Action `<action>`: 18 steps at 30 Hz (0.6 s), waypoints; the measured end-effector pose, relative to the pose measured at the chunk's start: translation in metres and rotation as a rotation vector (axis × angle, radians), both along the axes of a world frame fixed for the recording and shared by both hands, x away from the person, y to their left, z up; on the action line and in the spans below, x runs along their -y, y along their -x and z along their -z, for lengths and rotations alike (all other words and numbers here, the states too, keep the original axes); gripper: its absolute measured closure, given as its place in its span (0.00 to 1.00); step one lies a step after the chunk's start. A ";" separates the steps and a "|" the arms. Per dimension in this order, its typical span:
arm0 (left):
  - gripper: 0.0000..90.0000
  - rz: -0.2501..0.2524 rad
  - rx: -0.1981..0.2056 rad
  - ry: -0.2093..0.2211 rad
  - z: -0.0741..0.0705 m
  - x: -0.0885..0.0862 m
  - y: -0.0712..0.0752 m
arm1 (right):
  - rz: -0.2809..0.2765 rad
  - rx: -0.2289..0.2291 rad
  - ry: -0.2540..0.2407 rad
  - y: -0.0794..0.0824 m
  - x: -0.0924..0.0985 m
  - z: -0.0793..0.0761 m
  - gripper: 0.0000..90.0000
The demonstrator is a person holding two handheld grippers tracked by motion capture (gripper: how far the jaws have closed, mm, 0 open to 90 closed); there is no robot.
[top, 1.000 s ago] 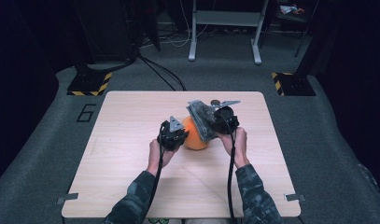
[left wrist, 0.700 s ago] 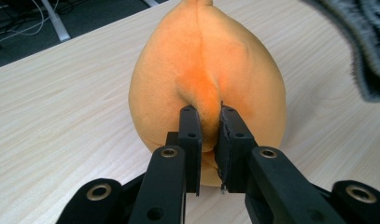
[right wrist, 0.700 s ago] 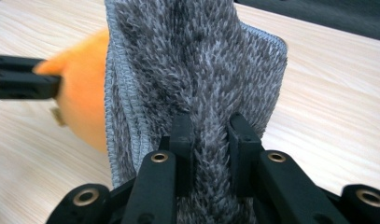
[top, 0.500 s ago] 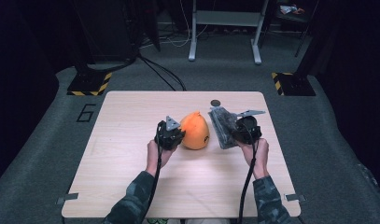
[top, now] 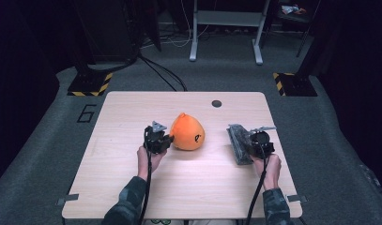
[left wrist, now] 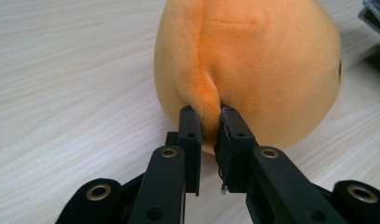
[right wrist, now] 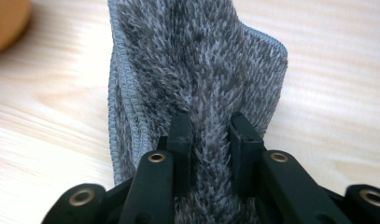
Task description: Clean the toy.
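Pulling apart: cloth (top: 239, 143) now lying well right of plush (top: 187, 133), no longer bunched against it as a second ago. Plush sitting mid-table, tipped slightly. Left gripper (left wrist: 208, 128) pinching plush seam fold, jaws nearly closed. Right gripper (right wrist: 211, 130) clamping grey cloth, pile squeezed between jaws. Separating looking done; probably setting cloth down flat on table (top: 132, 112) next.

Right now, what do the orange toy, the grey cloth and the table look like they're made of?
Orange plush toy: soft, short-pile matte fabric, probably stuffed; a fold of it bunches between the left gripper jaws.
Grey cloth: fluffy, probably microfibre; long mottled fibres and a stitched edge.
Table: pale wood-grain top, possibly laminate, smooth and matte.
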State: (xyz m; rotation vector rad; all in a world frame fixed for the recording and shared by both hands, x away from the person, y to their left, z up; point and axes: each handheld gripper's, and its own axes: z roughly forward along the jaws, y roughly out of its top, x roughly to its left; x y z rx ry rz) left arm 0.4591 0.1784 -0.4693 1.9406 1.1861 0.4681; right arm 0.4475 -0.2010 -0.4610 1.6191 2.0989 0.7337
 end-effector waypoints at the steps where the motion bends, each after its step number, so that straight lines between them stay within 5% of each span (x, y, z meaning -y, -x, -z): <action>1: 0.89 -0.002 -0.007 -0.003 0.002 -0.002 0.000 | 0.005 -0.008 0.000 0.000 0.002 0.004 0.82; 8: 0.84 -0.034 -0.040 -0.025 0.009 -0.012 0.001 | 0.032 -0.037 0.024 0.003 0.009 0.026 0.81; 13: 0.70 -0.085 -0.083 -0.042 0.018 -0.024 0.001 | 0.041 -0.037 0.022 0.004 0.010 0.035 0.77; 18: 0.48 -0.110 -0.108 -0.044 0.021 -0.036 0.004 | 0.043 -0.018 0.029 0.004 0.009 0.035 0.50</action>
